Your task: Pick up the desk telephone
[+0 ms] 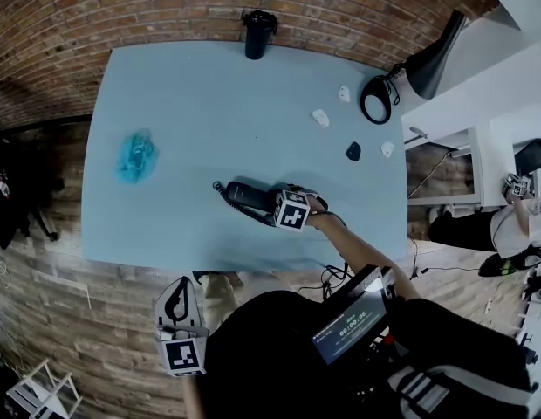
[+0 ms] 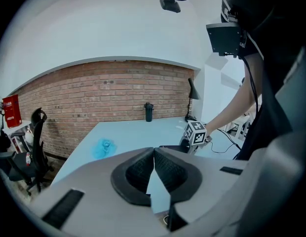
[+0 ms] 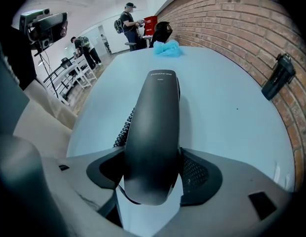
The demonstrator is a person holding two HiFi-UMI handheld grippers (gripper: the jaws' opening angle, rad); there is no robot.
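The black telephone handset [image 1: 247, 195] lies near the front of the light blue table [image 1: 209, 94], its coiled cord [image 3: 124, 127] trailing to one side. My right gripper [image 1: 279, 206] is shut on the handset [image 3: 155, 132], the jaws pressing both its flanks near one end. In the left gripper view the right gripper's marker cube [image 2: 196, 133] shows over the table. My left gripper [image 1: 177, 302] hangs below the table's front edge, off the tabletop, shut with nothing between its pads [image 2: 154, 168].
A crumpled blue cloth [image 1: 136, 157] lies at the table's left. A black bottle [image 1: 258, 33] stands at the far edge by the brick wall. Small white pieces [image 1: 320, 117], a black piece [image 1: 353, 152] and a desk lamp base [image 1: 376, 99] sit at the right. People stand beyond the table [image 3: 128, 19].
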